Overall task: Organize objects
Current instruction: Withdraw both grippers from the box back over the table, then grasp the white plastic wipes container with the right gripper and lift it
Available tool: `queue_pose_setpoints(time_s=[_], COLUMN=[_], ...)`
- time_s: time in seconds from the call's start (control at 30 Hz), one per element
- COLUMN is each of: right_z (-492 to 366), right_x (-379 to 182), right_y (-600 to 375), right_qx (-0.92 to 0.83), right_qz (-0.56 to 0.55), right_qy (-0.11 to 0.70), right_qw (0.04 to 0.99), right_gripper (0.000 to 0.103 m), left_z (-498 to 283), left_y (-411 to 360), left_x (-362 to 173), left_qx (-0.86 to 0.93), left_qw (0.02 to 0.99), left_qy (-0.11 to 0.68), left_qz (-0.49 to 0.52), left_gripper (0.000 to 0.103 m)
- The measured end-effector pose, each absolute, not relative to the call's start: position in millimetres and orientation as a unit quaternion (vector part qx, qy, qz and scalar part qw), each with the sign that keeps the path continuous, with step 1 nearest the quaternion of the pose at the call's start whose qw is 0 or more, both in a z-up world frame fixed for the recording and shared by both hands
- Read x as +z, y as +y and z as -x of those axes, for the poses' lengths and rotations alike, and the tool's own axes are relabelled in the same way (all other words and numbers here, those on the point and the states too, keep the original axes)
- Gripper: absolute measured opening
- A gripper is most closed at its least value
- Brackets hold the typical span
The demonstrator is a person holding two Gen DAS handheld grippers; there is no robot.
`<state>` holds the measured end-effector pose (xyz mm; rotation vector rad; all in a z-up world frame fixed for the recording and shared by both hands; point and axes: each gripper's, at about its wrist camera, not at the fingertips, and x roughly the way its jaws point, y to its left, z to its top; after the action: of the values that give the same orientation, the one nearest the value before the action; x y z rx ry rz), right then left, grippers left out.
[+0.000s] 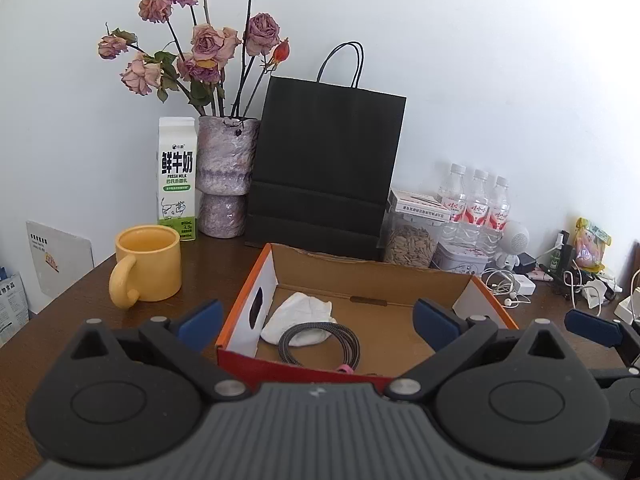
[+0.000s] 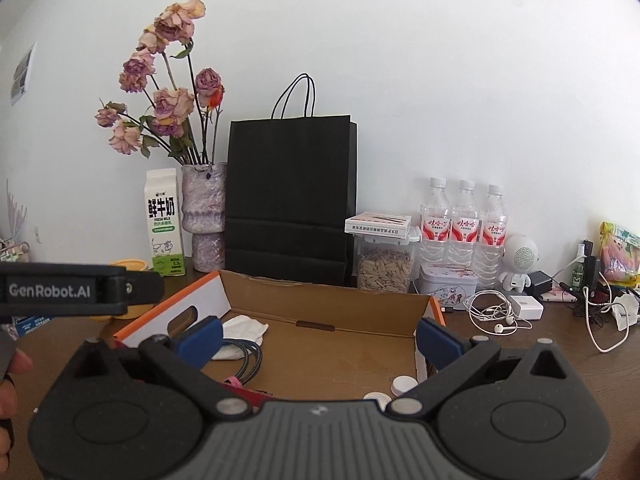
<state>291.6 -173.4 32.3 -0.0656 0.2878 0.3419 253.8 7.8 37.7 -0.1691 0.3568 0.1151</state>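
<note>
An open cardboard box (image 1: pixel 372 276) with an orange rim and white sides sits on the dark wooden table; it also shows in the right wrist view (image 2: pixel 340 300). Inside lie a crumpled white cloth (image 1: pixel 304 316) and a coiled braided cable (image 1: pixel 324 344) with a pink tie; both show in the right wrist view too, the cloth (image 2: pixel 244 330) and the cable (image 2: pixel 248 360). My left gripper (image 1: pixel 318 320) is open and empty, just in front of the box. My right gripper (image 2: pixel 318 340) is open and empty over the box's near edge. Two small white round caps (image 2: pixel 402 386) lie by the box's near right corner.
A yellow mug (image 1: pixel 148 264), milk carton (image 1: pixel 176 178), vase of dried roses (image 1: pixel 224 176) and black paper bag (image 1: pixel 324 168) stand behind the box. To the right are a seed jar (image 2: pixel 384 268), a tin (image 2: pixel 448 284), three water bottles (image 2: pixel 466 220), white earphones (image 2: pixel 492 312), chargers and cables.
</note>
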Motion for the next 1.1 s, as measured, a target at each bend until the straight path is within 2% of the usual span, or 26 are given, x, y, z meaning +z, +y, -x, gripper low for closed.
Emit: queue_pose_setpoints(time_s=[0.63, 1.1], right_z=[-162.7, -116.2], right_x=[13.0, -16.2], right_y=[-201.8, -194.4], right_qx=[0.195, 0.21], right_qz=[0.029, 0.049], right_qy=[0.163, 0.208], right_qw=[0.967, 0.954], right_gripper=[0.103, 0.103], left_z=[-137.2, -87.5], left_y=[27.1, 45.2], left_x=[17.7, -7.1], left_qx=[0.06, 0.062], left_qw=[0.978, 0.972], left_qy=[0.192, 0.225], left_qz=[0.059, 0.023], left_gripper=[0.103, 0.103])
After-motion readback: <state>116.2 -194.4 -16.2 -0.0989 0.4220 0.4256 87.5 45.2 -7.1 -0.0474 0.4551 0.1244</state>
